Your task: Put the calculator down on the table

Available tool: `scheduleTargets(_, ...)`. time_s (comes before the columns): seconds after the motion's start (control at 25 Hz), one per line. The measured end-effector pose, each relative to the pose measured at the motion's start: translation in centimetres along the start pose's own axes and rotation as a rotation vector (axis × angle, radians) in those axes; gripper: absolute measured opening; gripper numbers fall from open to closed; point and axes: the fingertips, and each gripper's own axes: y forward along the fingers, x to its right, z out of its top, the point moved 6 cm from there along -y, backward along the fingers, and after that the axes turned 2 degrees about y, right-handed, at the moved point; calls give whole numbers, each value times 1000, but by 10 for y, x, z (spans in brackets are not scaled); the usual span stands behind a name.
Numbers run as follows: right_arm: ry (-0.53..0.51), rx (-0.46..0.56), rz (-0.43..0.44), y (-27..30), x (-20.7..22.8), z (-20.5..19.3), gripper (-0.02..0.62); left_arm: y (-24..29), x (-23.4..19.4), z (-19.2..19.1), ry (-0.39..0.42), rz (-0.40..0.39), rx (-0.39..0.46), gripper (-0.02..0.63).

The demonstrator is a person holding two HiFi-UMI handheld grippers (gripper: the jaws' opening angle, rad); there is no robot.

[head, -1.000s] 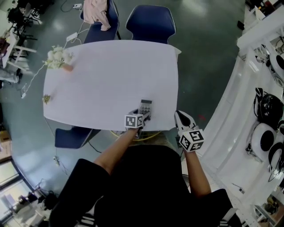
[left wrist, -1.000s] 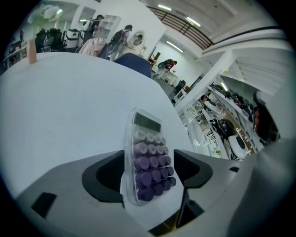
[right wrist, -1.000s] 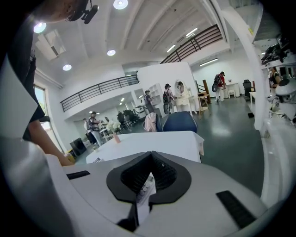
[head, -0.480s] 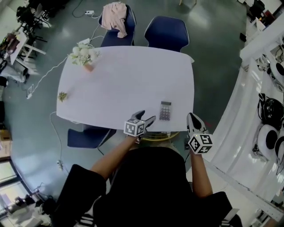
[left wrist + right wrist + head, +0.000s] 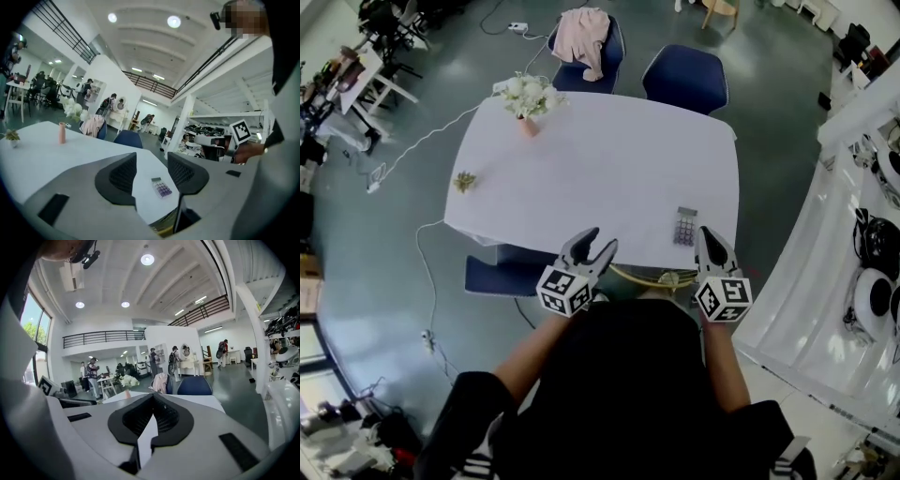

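The grey calculator [image 5: 685,226] lies flat on the white table [image 5: 600,178] near its front right edge, touched by neither gripper. My left gripper [image 5: 592,246] hangs off the table's front edge, left of the calculator. Its jaws are apart and closing, with nothing between them. In the left gripper view the calculator [image 5: 161,187] shows on the table beyond the gap of the left gripper [image 5: 152,171]. My right gripper [image 5: 710,240] is just right of the calculator at the table's corner, shut and empty. In its own view the right gripper [image 5: 152,401] has its tips touching.
A vase of white flowers [image 5: 525,98] and a small sprig [image 5: 465,180] sit on the table's far left. Blue chairs [image 5: 684,77] stand behind it, one with a pink garment [image 5: 586,37], and another chair [image 5: 502,277] at the front left. A white counter [image 5: 825,234] runs along the right.
My left gripper has let go of the calculator, pulled back off the table and risen. The right gripper also rose and moved forward. The calculator stays lying on the table.
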Motion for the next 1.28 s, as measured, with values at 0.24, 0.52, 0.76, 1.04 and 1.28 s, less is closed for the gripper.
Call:
scheduleTargets(0.24,-52,21,46,-4,-50,8,-3,-64,-21,36,70,123,173,63)
scheduleTargets(0.52,-112,73,80,-10,-90,19,-3,-105,-17,74,168,156,256,20)
scheduleTargets(0.76,-138,59,63,-22,-108,9,-3,-123,-11,65,155,145,258,14)
scheduleTargets(1.04,-152,40,3,-41,-98,4,-3,-115,0,55,141,107,228,12)
scheduleTargets(1.28,-150,40,-47,-55,-84,4,-3,-100,9,55,142,57,224,12)
